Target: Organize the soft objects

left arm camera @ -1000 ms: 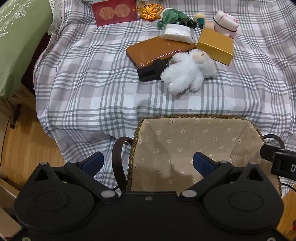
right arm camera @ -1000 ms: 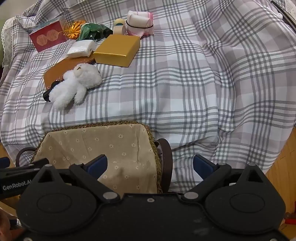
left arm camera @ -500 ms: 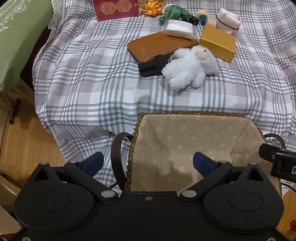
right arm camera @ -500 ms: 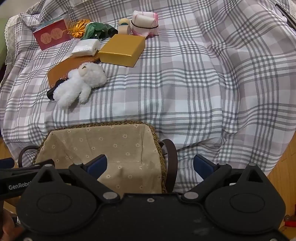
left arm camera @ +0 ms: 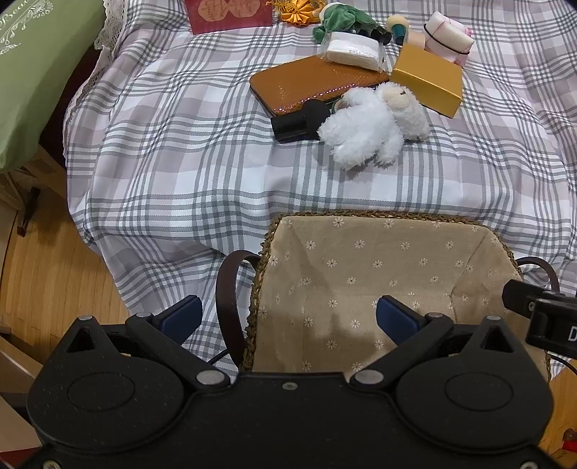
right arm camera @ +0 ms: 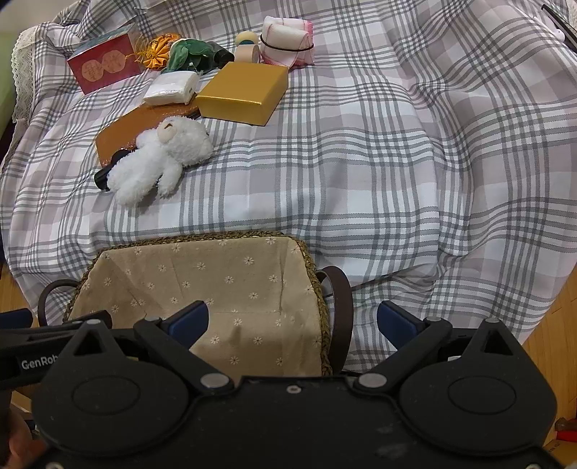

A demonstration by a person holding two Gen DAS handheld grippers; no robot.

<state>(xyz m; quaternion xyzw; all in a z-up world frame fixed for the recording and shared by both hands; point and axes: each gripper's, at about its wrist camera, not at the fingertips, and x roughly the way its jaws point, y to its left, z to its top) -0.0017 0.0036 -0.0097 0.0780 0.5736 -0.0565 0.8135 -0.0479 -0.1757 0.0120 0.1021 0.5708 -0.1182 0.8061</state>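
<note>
A woven basket (left arm camera: 393,214) with beige flowered lining and brown handles sits at the near edge of the plaid-covered table; it also shows in the right wrist view (right arm camera: 202,238). A white plush sheep (left arm camera: 375,124) (right arm camera: 158,160) lies beyond it. Farther back are a green plush (left arm camera: 337,18) (right arm camera: 189,52) and a rolled pink-white towel (left arm camera: 449,36) (right arm camera: 286,36). My left gripper (left arm camera: 288,314) is open, straddling the basket's left handle (left arm camera: 225,288). My right gripper (right arm camera: 292,317) is open, straddling the right handle (right arm camera: 346,299).
A gold box (left arm camera: 429,79) (right arm camera: 243,92), brown case (left arm camera: 306,83), black object (left arm camera: 297,121), wrapped white pack (left arm camera: 353,50), red card (left arm camera: 227,14) and orange ornament (right arm camera: 157,54) lie on the table. A green cushion (left arm camera: 32,65) stands at the left. Wooden floor (left arm camera: 47,274) lies below.
Both grippers have drawn back and lifted slightly, so the table's objects look a little farther off. Both stay open around the basket handles.
</note>
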